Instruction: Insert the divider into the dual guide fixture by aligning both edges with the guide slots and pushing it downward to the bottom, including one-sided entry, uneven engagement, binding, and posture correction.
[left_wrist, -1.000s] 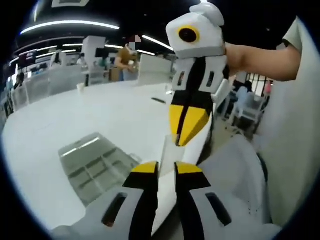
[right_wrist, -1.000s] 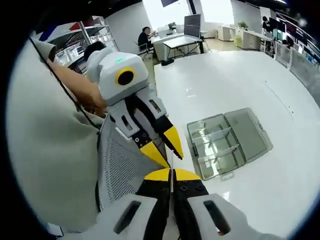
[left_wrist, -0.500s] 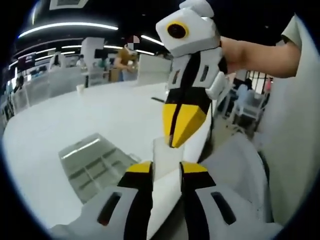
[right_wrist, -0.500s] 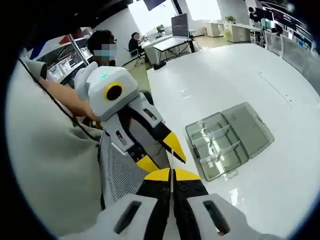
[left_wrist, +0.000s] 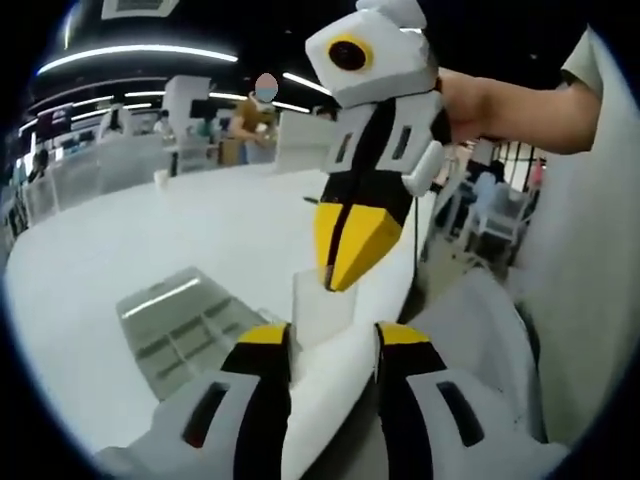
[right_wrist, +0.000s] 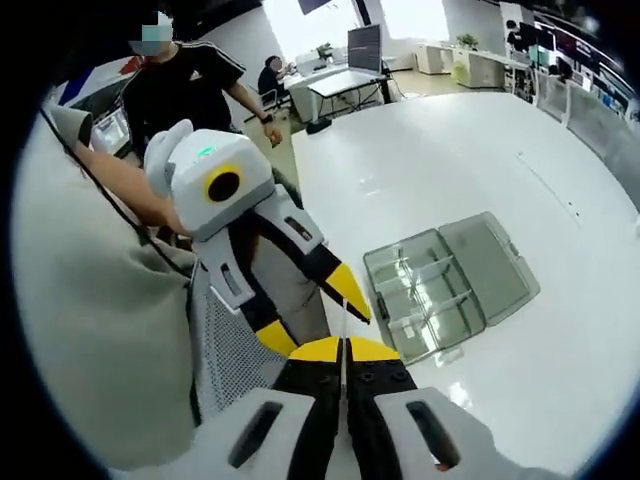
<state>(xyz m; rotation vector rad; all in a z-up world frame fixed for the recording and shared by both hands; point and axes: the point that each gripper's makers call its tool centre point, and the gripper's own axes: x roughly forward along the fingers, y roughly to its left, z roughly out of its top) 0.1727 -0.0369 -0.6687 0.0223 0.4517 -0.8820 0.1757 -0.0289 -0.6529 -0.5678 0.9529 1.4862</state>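
White divider (left_wrist: 325, 330) stays pinched in right claw (left_wrist: 335, 262); left claw (left_wrist: 330, 335) has spread open.

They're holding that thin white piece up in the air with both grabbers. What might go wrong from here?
Two risks, as guesses. The thin white divider plate sits between the left gripper's spread jaws while the right gripper pinches its edge; that small hold could let the plate swing or slip. Also, the clear plastic compartment box lies on the white table, away from the plate, so it may arrive tilted, catching one side first and jamming.
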